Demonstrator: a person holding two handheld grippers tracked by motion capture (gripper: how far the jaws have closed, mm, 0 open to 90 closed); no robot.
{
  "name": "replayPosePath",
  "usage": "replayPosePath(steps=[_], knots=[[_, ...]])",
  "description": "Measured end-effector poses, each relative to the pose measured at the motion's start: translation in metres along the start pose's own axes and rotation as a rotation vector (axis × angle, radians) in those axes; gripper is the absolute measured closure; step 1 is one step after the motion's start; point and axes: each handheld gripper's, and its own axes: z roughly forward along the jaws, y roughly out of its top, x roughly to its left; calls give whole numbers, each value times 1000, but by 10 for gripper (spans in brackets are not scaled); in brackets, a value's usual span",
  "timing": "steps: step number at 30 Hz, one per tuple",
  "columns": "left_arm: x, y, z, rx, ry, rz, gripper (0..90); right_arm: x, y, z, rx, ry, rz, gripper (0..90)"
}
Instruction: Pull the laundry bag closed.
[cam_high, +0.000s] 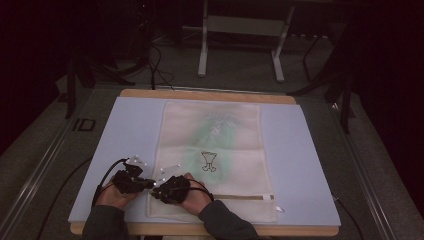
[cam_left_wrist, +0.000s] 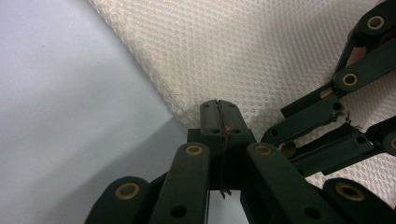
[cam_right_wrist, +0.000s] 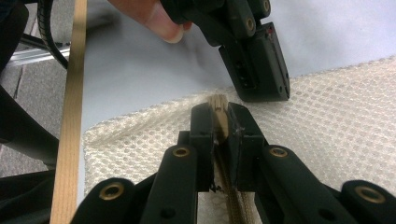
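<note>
Right gripper view: the right gripper (cam_right_wrist: 219, 122) is clamped on the tan zipper end (cam_right_wrist: 218, 103) of the mesh bag (cam_high: 212, 150), at the near left corner of the blue mat (cam_high: 310, 165). The left gripper (cam_left_wrist: 219, 122) pinches the bag's edge just beside it. Hold that anchor firm and draw along the zipper line. Both hands lie low, jaws meeting.

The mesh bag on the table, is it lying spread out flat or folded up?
Spread flat: the mesh bag lies full length on the blue mat, with no fold showing. Both grippers pinch its near left corner.
</note>
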Motion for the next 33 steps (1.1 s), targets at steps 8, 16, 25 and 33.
replayPosePath(steps=[8, 16, 25, 33], knots=[[2, -1, 0, -3, -9, -1, 900, 1, 0, -3, 16, -10, -7, 823], [2, -1, 0, -6, -11, 3, 900, 2, -1, -8, 36, -17, -27, 822], [4, -3, 0, -24, -27, -14, 899, 4, -3, -12, 53, -30, -38, 822], [3, -3, 0, -24, -19, -13, 899, 6, -4, -16, 59, -39, -35, 822]])
